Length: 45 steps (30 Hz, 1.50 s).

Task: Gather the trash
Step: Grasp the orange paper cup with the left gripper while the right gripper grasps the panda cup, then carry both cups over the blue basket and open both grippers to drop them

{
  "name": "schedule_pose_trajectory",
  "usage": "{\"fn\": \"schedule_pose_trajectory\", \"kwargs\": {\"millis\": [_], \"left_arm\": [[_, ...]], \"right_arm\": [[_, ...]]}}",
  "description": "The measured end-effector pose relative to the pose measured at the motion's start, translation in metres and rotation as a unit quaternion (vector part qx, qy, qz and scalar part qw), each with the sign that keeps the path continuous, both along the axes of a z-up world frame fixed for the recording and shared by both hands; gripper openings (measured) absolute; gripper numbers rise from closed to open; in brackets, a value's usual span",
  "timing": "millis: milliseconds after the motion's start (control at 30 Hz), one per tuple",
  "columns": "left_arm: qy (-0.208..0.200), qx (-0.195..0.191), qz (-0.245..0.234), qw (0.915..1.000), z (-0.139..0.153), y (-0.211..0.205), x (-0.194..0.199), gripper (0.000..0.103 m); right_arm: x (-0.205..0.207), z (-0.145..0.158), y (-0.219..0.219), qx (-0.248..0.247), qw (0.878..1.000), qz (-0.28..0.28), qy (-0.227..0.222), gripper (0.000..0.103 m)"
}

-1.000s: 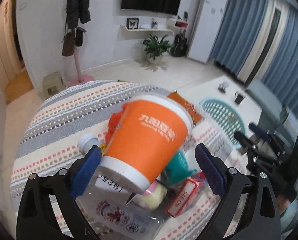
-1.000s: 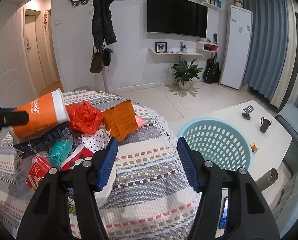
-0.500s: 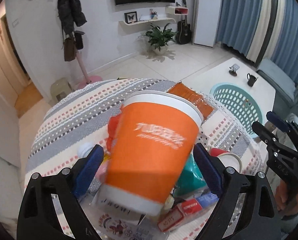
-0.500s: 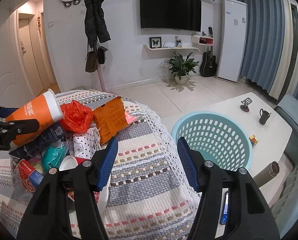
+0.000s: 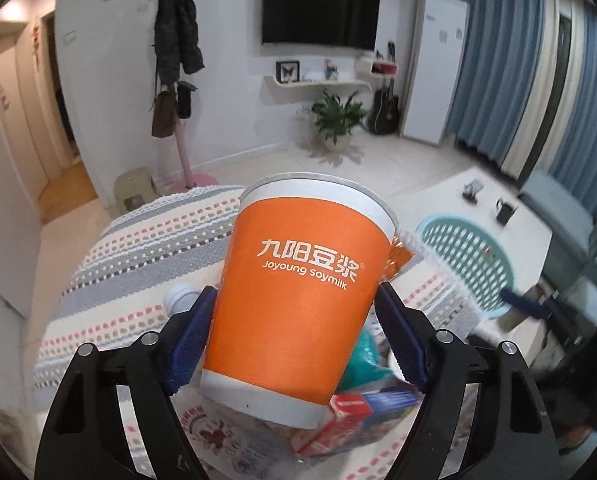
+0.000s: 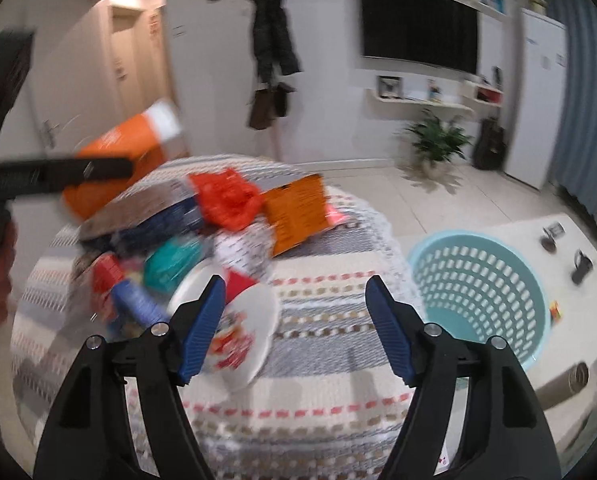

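Left claw [image 5: 294, 344] is closing on the orange Joyoung soymilk paper cup [image 5: 302, 288], blue pads right up against its sides, cup lifted above the trash pile [image 6: 170, 248] on the striped bench [image 6: 330, 344]. Right claw [image 6: 294, 324] is opening, nothing between its jaws, hovering over a white bowl [image 6: 238, 344]. Teal laundry basket [image 6: 478, 296] sits just beside the bench.

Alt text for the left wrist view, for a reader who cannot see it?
An orange Joyoung soymilk paper cup fills the view between the blue pads of the left gripper, whose jaws are closing on it. Below lies packaging trash on a striped tablecloth; a teal laundry basket stands to the right.
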<state>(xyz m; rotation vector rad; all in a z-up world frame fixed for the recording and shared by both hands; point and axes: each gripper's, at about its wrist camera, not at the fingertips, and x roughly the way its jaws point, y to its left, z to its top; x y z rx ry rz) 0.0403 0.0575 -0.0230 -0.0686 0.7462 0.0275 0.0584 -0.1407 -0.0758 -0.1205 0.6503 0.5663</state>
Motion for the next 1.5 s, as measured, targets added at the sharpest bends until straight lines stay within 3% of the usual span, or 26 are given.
{"fn": "schedule_pose_trajectory", "kwargs": {"millis": [200, 400, 667, 733, 833, 1233, 1500], "left_arm": [[-0.015, -0.016, -0.008, 0.9997, 0.001, -0.011, -0.013, 0.077], [-0.018, -0.024, -0.008, 0.9995, 0.001, -0.009, -0.016, 0.077], [-0.019, -0.027, -0.011, 0.9994, -0.002, -0.009, -0.017, 0.077], [-0.018, -0.026, -0.012, 0.9994, -0.003, -0.009, -0.017, 0.077], [-0.022, -0.028, -0.016, 0.9992, -0.002, -0.011, -0.014, 0.077], [-0.047, -0.029, -0.044, 0.9975, 0.024, -0.06, 0.021, 0.077], [-0.04, -0.021, -0.087, 0.9952, 0.02, -0.127, 0.069, 0.077]], "right_arm": [[-0.019, -0.016, 0.02, -0.039, 0.999, 0.029, 0.004, 0.069], [0.007, -0.033, 0.031, -0.015, 0.997, 0.04, 0.065, 0.069], [0.032, -0.042, 0.052, -0.016, 0.995, 0.051, 0.08, 0.069], [0.035, -0.041, 0.048, -0.003, 0.995, 0.05, 0.083, 0.055], [0.032, -0.035, 0.043, -0.001, 0.997, 0.048, 0.064, 0.045], [0.047, 0.013, -0.032, 0.053, 0.998, -0.028, 0.006, 0.042], [0.088, 0.007, -0.113, 0.079, 0.988, -0.132, 0.012, 0.042]]}}
